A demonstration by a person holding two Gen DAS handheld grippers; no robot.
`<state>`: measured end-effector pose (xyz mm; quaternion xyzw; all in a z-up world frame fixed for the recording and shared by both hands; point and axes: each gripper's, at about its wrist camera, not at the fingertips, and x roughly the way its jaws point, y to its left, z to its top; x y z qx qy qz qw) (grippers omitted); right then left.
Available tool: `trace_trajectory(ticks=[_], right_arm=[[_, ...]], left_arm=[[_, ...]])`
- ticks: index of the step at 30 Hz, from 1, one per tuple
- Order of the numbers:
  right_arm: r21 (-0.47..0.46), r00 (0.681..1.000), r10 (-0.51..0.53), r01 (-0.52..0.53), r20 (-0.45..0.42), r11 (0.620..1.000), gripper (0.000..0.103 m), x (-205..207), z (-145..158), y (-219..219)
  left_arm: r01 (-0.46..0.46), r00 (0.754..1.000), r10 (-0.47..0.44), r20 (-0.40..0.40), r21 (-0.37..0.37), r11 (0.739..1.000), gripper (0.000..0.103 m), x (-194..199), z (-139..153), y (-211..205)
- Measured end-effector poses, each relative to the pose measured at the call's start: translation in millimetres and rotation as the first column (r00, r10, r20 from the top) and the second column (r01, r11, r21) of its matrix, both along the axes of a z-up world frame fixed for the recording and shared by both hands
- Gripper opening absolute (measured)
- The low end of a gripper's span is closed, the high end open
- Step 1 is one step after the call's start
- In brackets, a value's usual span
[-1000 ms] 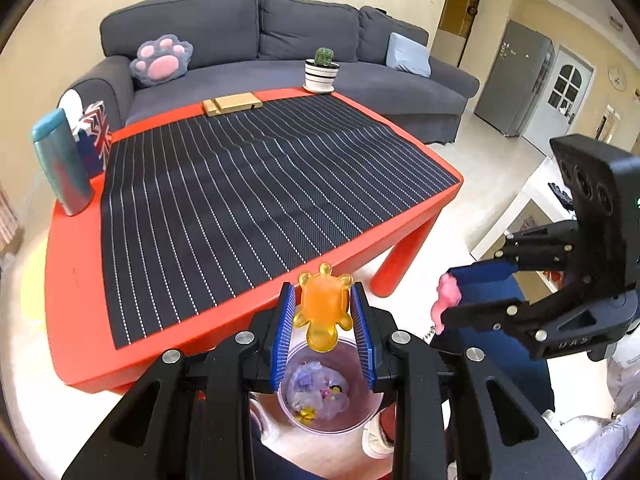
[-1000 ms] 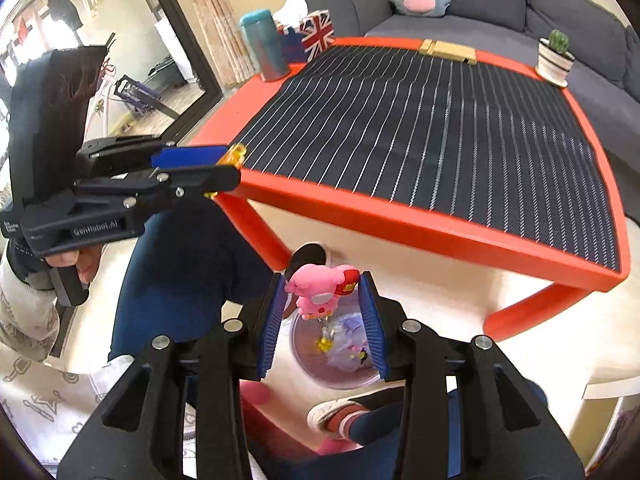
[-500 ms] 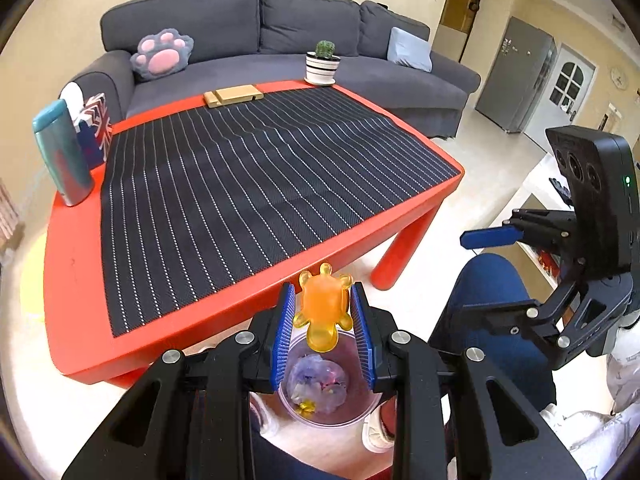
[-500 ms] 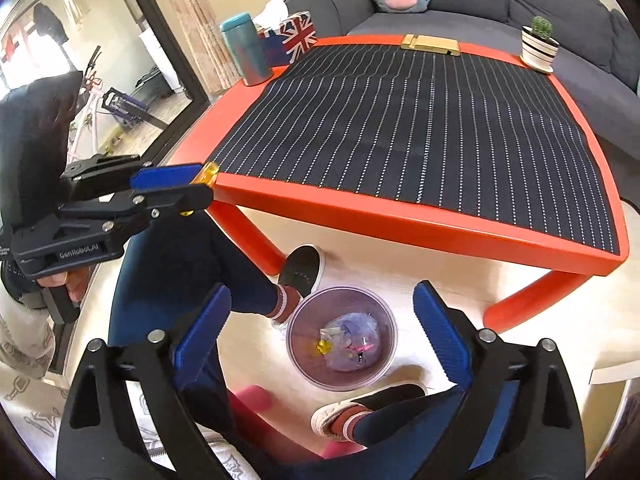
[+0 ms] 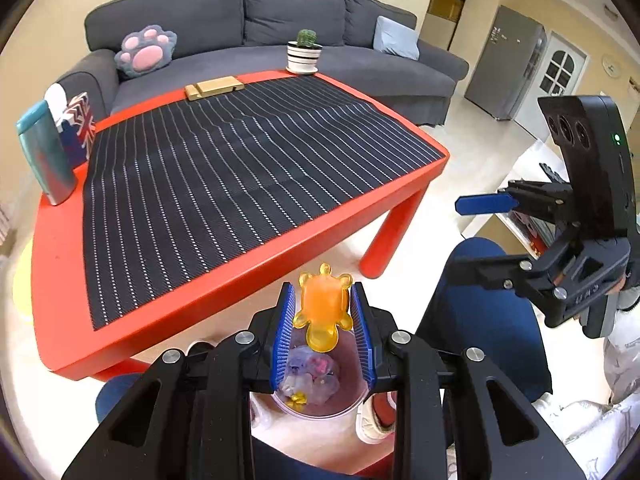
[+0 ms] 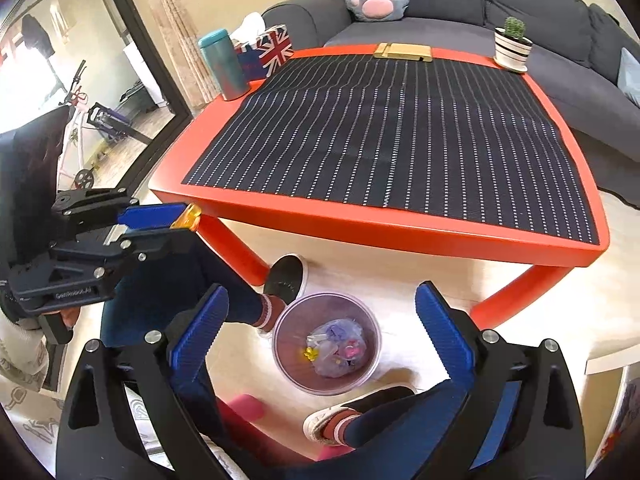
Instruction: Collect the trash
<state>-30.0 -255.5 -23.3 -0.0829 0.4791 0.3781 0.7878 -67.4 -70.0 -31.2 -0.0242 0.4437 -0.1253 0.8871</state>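
Note:
My left gripper (image 5: 323,320) is shut on an orange turtle toy (image 5: 323,308) and holds it above a clear trash bin (image 5: 320,408) on the floor. The bin (image 6: 326,384) holds crumpled wrappers and a pink toy (image 6: 352,350). My right gripper (image 6: 320,332) is open and empty, spread wide above the bin. The left gripper also shows in the right wrist view (image 6: 176,222) with the orange toy (image 6: 187,216) at its tip. The right gripper shows at the right of the left wrist view (image 5: 476,236).
A red table (image 5: 72,280) with a black striped mat (image 5: 240,168) stands beyond the bin. On it are a teal bottle (image 5: 46,160), a flag tissue box (image 5: 78,124), a wooden block (image 5: 214,88) and a potted cactus (image 5: 305,52). A grey sofa (image 5: 280,8) lies behind. The person's legs and shoes (image 6: 332,420) flank the bin.
My right gripper opened and the pink toy dropped into the bin. My left gripper kept its hold on the orange toy over the bin.

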Motion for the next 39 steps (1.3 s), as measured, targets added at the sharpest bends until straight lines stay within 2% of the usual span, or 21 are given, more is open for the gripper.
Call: trace_trajectory(ticks=[14, 15, 16, 17, 18, 19, 24, 39], right_arm=[[0.016, 0.999, -0.049, 0.049, 0.014, 0.999, 0.093, 3.8, 5.0, -20.6], [0.018, 0.999, -0.051, 0.051, 0.014, 0.999, 0.093, 3.9, 5.5, -21.4], [0.020, 0.999, -0.053, 0.052, 0.014, 0.998, 0.093, 4.1, 5.8, -21.9], [0.021, 0.998, -0.054, 0.053, 0.014, 0.998, 0.093, 4.4, 6.0, -22.3], [0.020, 0.998, -0.054, 0.054, 0.015, 0.998, 0.093, 4.0, 6.0, -22.7], [0.020, 0.998, -0.055, 0.054, 0.015, 0.998, 0.093, 3.7, 6.0, -23.1], [0.019, 0.998, -0.056, 0.056, 0.015, 0.998, 0.093, 4.4, 5.7, -23.4], [0.019, 0.998, -0.062, 0.061, 0.028, 0.998, 0.096, 8.7, 11.5, -19.8]], left_arm=[[0.037, 0.999, -0.037, -0.018, 0.008, 0.999, 0.030, 1.5, -3.5, -15.8], [0.037, 0.999, -0.037, -0.020, 0.008, 0.999, 0.036, 1.8, -3.9, -16.0], [0.034, 0.999, -0.033, -0.018, 0.014, 0.999, 0.054, 1.8, -4.3, -16.2], [0.028, 1.000, -0.028, -0.014, 0.013, 1.000, 0.067, 1.6, -4.6, -15.9], [0.018, 1.000, -0.018, -0.008, 0.004, 1.000, 0.087, 1.5, -4.5, -14.4], [0.010, 1.000, -0.010, -0.004, -0.001, 1.000, 0.090, 1.4, -4.3, -13.1], [-0.019, 1.000, 0.020, -0.009, 0.006, 1.000, 0.095, 2.5, -5.6, -9.0], [-0.078, 0.997, 0.078, 0.009, -0.013, 0.997, 0.095, 5.4, 1.6, 5.8]])
